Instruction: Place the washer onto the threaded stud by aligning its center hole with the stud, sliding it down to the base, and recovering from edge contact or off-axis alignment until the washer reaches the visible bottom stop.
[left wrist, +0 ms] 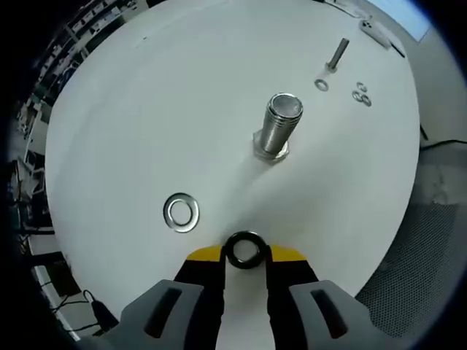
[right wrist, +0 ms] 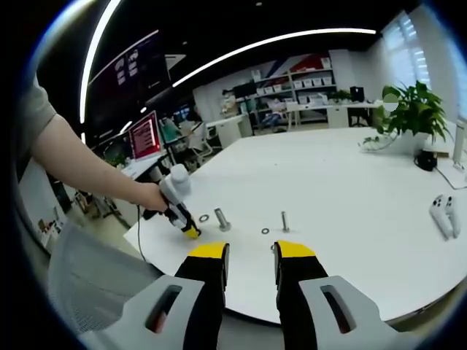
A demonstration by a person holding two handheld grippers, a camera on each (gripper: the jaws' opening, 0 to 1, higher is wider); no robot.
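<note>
left gripper [left wrist: 244, 254] clenched on a dark washer [left wrist: 244, 249]
threaded stud [left wrist: 277, 125] stands ahead; silver washer [left wrist: 181, 212] just left; right gripper [right wrist: 252, 254] released.

My left camera hangs close over the white table [left wrist: 131, 124], looking steeply down past my jaws at the big bolt [left wrist: 279, 125]. My right camera sits back from the table edge, facing level across the room. Both take in that bolt [right wrist: 222, 219] and tabletop [right wrist: 343, 189].
</note>
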